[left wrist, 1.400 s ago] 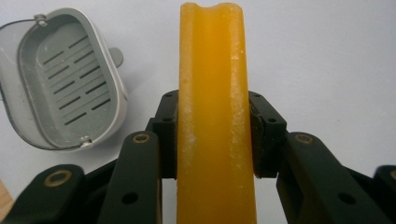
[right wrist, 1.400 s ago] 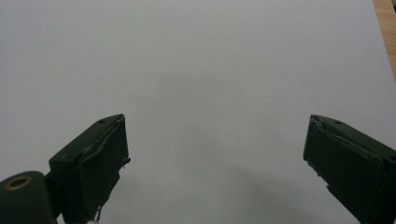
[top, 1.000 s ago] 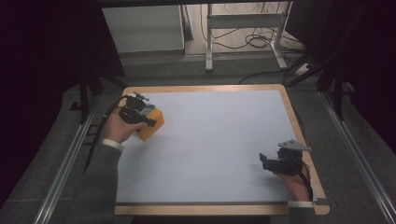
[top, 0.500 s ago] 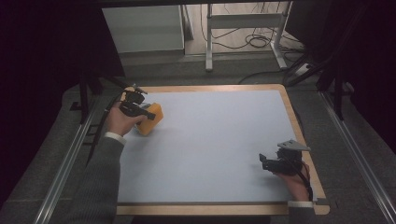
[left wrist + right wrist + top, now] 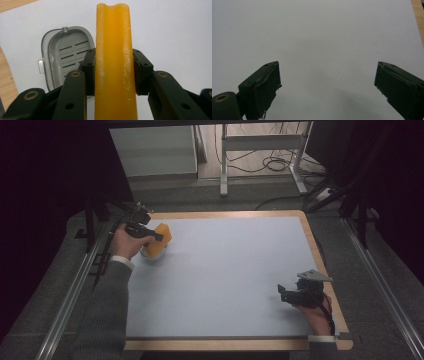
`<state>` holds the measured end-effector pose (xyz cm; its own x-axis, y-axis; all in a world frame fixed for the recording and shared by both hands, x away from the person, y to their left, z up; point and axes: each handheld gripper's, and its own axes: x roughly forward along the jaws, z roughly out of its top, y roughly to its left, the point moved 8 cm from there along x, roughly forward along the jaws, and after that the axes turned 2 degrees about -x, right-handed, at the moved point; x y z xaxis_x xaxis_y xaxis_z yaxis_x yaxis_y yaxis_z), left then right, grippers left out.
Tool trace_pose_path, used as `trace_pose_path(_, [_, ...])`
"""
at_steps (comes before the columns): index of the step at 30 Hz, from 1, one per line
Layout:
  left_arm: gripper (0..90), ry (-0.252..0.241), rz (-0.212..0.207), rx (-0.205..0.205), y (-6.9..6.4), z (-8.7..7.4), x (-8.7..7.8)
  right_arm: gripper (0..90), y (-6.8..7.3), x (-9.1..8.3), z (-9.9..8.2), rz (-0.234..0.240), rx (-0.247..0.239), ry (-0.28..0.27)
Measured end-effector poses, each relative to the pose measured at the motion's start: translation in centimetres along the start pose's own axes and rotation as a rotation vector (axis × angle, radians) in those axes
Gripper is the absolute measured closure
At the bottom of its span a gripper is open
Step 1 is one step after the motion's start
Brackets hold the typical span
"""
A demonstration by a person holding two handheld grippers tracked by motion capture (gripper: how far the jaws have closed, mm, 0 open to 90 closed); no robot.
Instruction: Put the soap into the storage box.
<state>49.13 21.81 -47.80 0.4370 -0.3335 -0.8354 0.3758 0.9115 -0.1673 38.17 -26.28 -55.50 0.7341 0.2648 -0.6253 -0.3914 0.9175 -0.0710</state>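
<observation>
Right gripper (image 5: 295, 296): nearest us, low over the mat (image 5: 235, 270) by its right edge, jaws spread wide with nothing between them; we judge it too far off to catch anything that drops.
Left gripper (image 5: 145, 232): at the far left of the mat, jaws pinching the soap (image 5: 113, 62) across its narrow sides.
Soap: an orange bar standing on edge in our grip, held just above the dish (image 5: 65, 53).
Slip risk: the pads (image 5: 88, 72) bite only a short stretch of a long, smooth bar; we think a tilt or a jolt could let it slide out.
Dish: grey, slotted, lying on the mat just under and beyond the bar, near the wooden rim (image 5: 225, 214).
Miss risk: if we lower off-centre, the bar could catch the dish wall and tip or push the dish.
</observation>
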Motion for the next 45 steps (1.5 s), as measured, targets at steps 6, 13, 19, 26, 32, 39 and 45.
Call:
trace_pose_path(6, [61.4,0.003,0.003,-0.03,0.9,0.4,0.5,6.6,-0.1,-0.2,0.1,-0.004,0.001,-0.004])
trace_pose_path(13, [61.4,-0.017,0.003,-0.066,1.8,0.6,0.5,6.6,-0.3,-0.2,0.0,-0.007,0.003,-0.001])
trace_pose_path(19, [61.4,-0.016,0.009,-0.09,2.7,0.6,0.4,6.6,-0.4,-0.2,0.0,-0.011,0.001,-0.003])
trace_pose_path(26, [61.4,-0.027,0.028,-0.119,3.6,0.7,0.8,6.6,-0.5,-0.4,0.1,-0.011,0.006,-0.008])
trace_pose_path(32, [61.4,-0.012,0.027,-0.143,4.4,0.5,1.6,6.6,-0.6,-0.4,0.0,-0.014,0.008,-0.008])
trace_pose_path(39, [61.4,-0.023,0.03,-0.173,5.2,0.2,2.2,6.6,-0.6,-0.4,0.1,-0.017,0.008,-0.009])
trace_pose_path(45, [61.4,-0.026,0.027,-0.19,5.6,-0.1,2.7,6.6,-0.6,-0.3,0.0,-0.018,0.006,-0.005])
